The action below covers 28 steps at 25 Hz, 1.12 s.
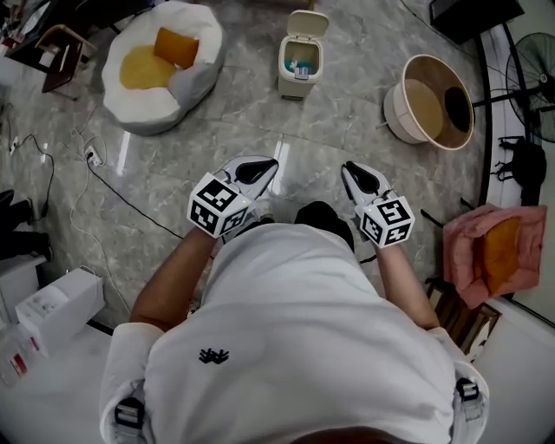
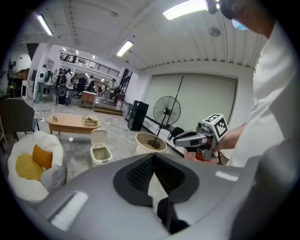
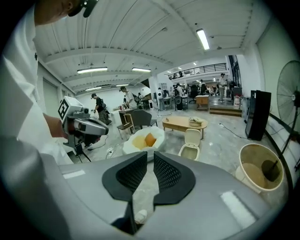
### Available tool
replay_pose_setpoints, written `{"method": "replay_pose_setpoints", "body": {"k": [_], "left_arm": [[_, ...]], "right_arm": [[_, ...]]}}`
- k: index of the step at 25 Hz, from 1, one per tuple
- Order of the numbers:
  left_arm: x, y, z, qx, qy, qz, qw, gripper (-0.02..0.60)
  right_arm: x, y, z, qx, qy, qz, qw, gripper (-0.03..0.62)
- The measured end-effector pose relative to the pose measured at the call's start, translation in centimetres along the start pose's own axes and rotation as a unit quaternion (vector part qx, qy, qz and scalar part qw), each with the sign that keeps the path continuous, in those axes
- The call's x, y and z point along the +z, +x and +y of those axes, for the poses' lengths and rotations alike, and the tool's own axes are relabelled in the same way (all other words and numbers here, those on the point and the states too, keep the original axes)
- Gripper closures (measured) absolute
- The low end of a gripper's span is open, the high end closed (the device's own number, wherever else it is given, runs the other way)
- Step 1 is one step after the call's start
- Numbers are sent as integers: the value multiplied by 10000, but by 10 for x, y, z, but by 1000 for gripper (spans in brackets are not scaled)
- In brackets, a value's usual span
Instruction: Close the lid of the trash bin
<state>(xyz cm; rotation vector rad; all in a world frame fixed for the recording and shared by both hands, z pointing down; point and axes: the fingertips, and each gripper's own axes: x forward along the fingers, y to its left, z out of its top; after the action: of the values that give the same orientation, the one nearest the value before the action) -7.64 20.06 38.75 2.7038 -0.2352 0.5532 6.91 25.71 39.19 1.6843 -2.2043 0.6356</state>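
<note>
The cream trash bin [image 1: 300, 59] sits on the floor at upper centre of the head view, lid [image 1: 308, 23] tipped up. The left gripper [image 1: 266, 166] is empty with its tips touching. The right gripper [image 1: 349, 170] is empty and slightly parted.

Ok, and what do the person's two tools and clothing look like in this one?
The left tool and right tool match: pale grey shells, black ribbed pads tapering to a point, each topped by a white cube with black square markers. No cables show. The person wears a white short-sleeved shirt with a small black emblem.
</note>
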Motion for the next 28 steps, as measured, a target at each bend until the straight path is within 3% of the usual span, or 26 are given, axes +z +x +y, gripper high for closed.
{"method": "replay_pose_setpoints", "body": {"k": [5,13,19,28], "left_arm": [[6,11,36,239,-492,-132,9984,526],[40,42,114,771,-726,-109,9943,526],[78,83,169,1251,-567,167,9904,526],[114,134,220,1619,-759,242,9836,526]], "right_arm": [[30,46,-39,55,-31,42,10000,569],[72,162,-137,223,70,196,9995,565],[111,270,-223,365,21,386,9986,560],[126,419,-346,113,632,688,9956,551]]}}
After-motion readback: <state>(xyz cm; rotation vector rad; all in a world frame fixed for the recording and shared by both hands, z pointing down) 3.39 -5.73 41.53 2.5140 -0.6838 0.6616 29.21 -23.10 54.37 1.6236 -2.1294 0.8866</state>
